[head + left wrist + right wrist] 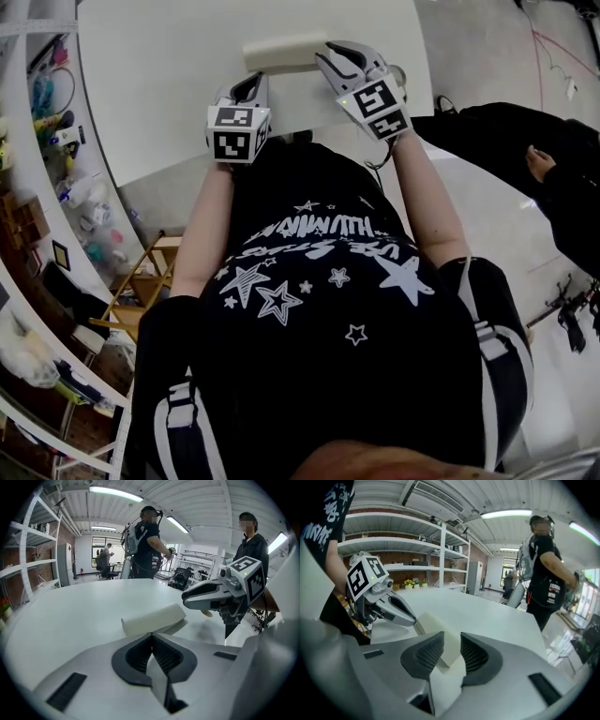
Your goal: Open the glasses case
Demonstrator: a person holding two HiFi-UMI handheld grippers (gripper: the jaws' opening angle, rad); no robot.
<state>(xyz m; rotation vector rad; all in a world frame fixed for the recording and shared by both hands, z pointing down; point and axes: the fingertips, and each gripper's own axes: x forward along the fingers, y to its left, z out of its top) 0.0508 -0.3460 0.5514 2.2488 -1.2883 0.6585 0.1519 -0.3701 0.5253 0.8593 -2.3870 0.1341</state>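
A cream glasses case [286,52] lies shut on the white table [169,84], near its front edge. My right gripper [330,56] is at the case's right end, and in the right gripper view its jaws [452,641] stand a little apart with the case's end [440,630] showing in the gap. I see no pad pressing on it. My left gripper [253,82] hovers just short of the case's left part. Its jaws [151,635] are shut with nothing between them, and the case [152,618] lies right ahead of them.
The table's front edge runs just under both grippers. A wooden stool [141,281] and cluttered shelves [56,141] stand at the left. A seated person in black [562,178] is at the right, and two people [150,545] stand beyond the table's far side.
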